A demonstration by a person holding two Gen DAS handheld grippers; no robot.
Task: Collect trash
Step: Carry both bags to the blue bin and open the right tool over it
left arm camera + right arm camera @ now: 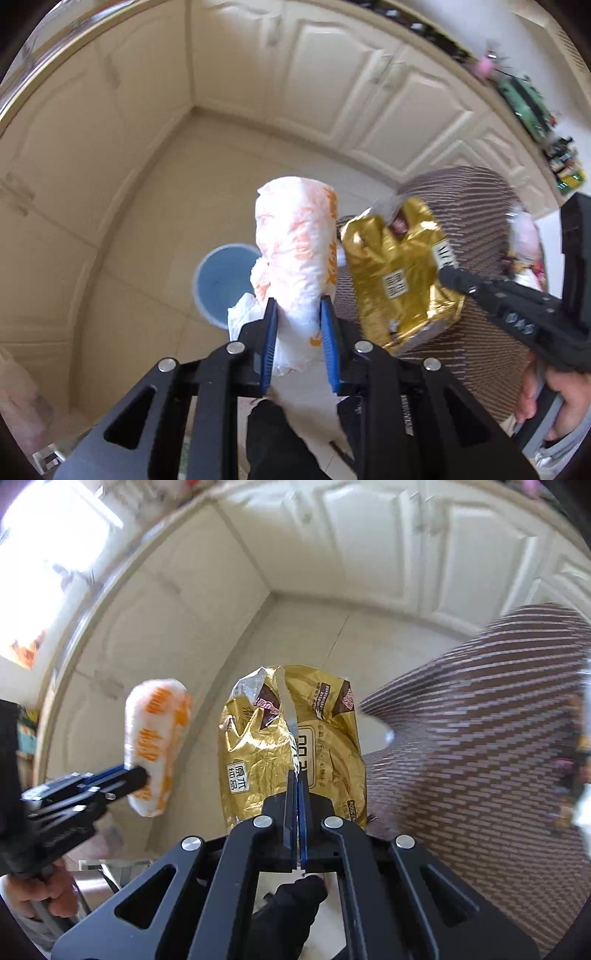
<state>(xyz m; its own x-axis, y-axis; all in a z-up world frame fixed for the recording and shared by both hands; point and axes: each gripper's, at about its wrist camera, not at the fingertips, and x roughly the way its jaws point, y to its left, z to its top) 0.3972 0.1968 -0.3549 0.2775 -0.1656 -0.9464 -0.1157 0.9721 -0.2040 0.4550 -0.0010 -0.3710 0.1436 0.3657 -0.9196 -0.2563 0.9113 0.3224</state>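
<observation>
a crumpled white-and-orange plastic wrapper (295, 251) is being pinched by the left gripper (299, 314), a torn gold foil bag (291, 746) by the right gripper (297, 786); release over the round blue bin (221, 277) is likely being called for next.

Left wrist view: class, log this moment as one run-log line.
left tongs: shut on white-orange bag | right tongs: shut on gold packet | blue bin: on floor below, nothing dropped yet
</observation>
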